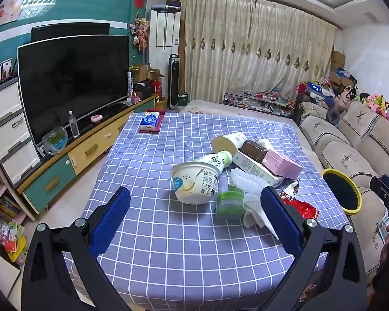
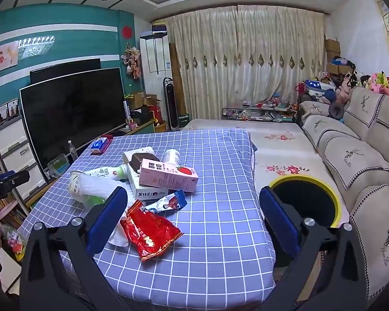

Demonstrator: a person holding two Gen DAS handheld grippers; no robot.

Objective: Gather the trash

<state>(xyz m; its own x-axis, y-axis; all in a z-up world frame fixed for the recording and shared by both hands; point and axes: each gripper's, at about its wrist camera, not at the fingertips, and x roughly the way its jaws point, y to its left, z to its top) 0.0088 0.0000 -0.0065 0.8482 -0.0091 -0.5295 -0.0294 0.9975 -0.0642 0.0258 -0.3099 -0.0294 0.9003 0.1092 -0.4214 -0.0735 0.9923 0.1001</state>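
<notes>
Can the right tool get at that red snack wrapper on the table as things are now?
Probably yes. The right tool stands open and empty, and the red snack wrapper lies flat on the checked tablecloth just ahead of it, nearest of the trash, with nothing on top. Only the white paper tucked under its left edge might come along.

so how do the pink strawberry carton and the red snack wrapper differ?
The pink strawberry carton is a rigid box; the red snack wrapper is flat, crinkled foil. The carton rests on other trash in the pile; the wrapper lies directly on the checked tablecloth. The wrapper is nearer the right gripper than the carton. Both are untouched, on the table.
</notes>
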